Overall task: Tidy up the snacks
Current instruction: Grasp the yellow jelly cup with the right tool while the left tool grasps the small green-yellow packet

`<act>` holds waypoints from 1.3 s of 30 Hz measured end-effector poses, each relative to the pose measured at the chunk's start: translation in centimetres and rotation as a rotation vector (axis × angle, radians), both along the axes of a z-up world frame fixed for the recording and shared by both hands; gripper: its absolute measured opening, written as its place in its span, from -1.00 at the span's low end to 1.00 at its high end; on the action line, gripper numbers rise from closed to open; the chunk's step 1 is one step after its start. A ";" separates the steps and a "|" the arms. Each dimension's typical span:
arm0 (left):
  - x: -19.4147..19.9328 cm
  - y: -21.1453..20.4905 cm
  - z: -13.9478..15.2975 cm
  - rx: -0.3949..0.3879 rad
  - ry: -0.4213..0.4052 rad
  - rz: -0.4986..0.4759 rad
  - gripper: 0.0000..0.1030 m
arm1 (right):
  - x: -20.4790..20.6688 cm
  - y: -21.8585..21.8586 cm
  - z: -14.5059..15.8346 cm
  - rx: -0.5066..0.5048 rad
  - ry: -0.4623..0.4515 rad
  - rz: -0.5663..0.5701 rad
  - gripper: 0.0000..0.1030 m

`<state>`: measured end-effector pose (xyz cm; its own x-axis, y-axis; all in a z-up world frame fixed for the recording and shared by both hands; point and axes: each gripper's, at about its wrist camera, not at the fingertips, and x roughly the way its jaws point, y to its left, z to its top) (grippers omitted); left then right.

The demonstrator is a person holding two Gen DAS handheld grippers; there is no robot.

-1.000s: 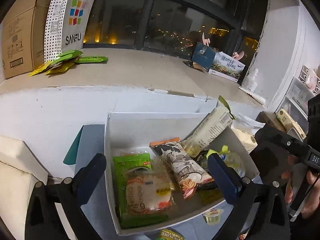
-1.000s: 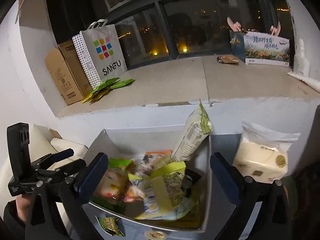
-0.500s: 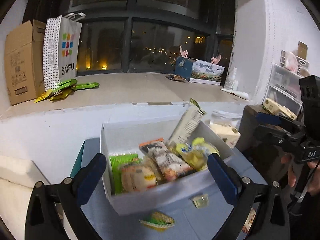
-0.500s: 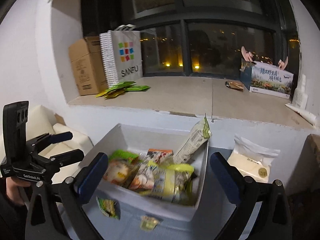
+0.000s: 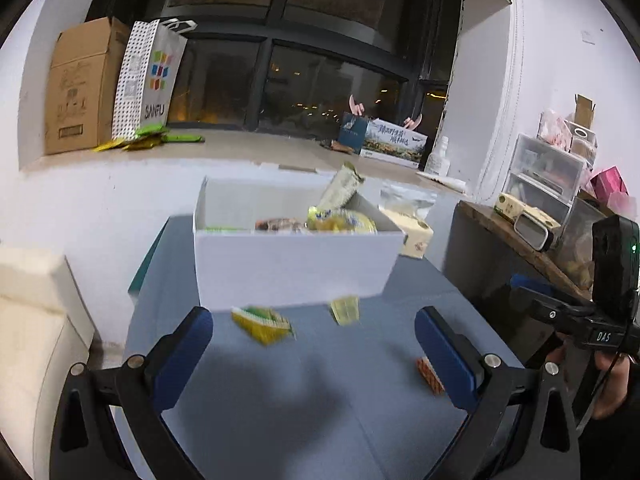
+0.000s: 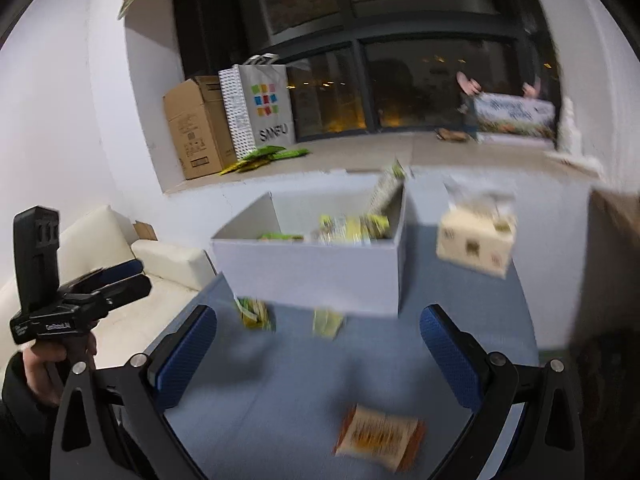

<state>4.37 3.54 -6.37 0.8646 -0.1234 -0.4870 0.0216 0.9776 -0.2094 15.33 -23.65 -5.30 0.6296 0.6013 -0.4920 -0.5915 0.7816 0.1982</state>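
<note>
A white box (image 5: 294, 268) full of snack packets stands on a blue table (image 5: 320, 408); it also shows in the right wrist view (image 6: 320, 276). A green-yellow packet (image 5: 262, 324) and a small yellow packet (image 5: 345, 310) lie in front of it, and both show in the right wrist view (image 6: 256, 314) (image 6: 328, 322). An orange packet (image 6: 378, 438) lies nearer, also in the left wrist view (image 5: 430, 376). My left gripper (image 5: 314, 340) is open and empty, back from the box. My right gripper (image 6: 318, 338) is open and empty above the table.
A tissue pack (image 6: 476, 240) sits right of the box. A window sill behind holds a cardboard box (image 5: 78, 88), a SANFU bag (image 5: 154, 80) and green packets (image 5: 148, 140). A cream sofa (image 6: 132, 284) is at left; a wooden shelf with drawers (image 5: 544, 184) at right.
Both grippers have pulled back and down from above the box to table level. The box now shows from its front side, and loose packets on the table have come into view.
</note>
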 end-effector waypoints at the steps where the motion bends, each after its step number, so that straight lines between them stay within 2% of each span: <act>1: -0.4 -0.5 -0.2 0.020 0.015 0.012 1.00 | -0.6 -0.4 -0.7 0.014 0.015 -0.019 1.00; 3: -1.1 -1.5 -0.4 0.067 0.024 0.022 1.00 | -1.3 -0.9 -1.6 0.041 0.038 -0.037 1.00; 6: -1.7 -2.4 -0.3 0.090 0.018 0.010 1.00 | -1.9 -1.1 -2.4 0.050 0.046 -0.056 1.00; 15: -2.5 -2.3 0.3 0.086 0.000 0.013 1.00 | -0.9 0.4 -3.3 0.028 0.079 -0.053 1.00; 20: -3.0 -2.0 0.3 0.095 -0.006 0.022 1.00 | 1.1 2.9 -4.0 -0.030 0.095 -0.045 1.00; 25: -3.2 -1.2 -0.1 0.077 0.005 0.043 1.00 | 4.8 7.5 -5.3 -0.136 0.107 -0.065 1.00; 29: -3.4 -0.4 -0.4 0.063 0.010 0.058 1.00 | 8.0 11.3 -7.9 -0.175 0.161 -0.083 1.00; 36: -3.4 0.9 -1.4 0.032 0.037 0.081 1.00 | 9.8 14.3 -11.6 -0.261 0.202 -0.133 0.98; 37: -3.4 1.0 -1.5 0.029 0.039 0.083 1.00 | 10.0 14.4 -11.9 -0.268 0.209 -0.133 0.92; 38: -3.3 1.0 -1.6 0.029 0.043 0.084 1.00 | 10.1 14.5 -12.1 -0.278 0.217 -0.132 0.64; 39: -3.3 0.9 -1.8 0.030 0.046 0.084 1.00 | 10.3 14.6 -12.3 -0.291 0.224 -0.134 0.05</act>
<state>1.07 4.47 -8.12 0.8478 -0.0359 -0.5292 -0.0698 0.9815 -0.1784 25.62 -9.09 -17.61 0.5503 0.3359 -0.7644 -0.4478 0.8914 0.0693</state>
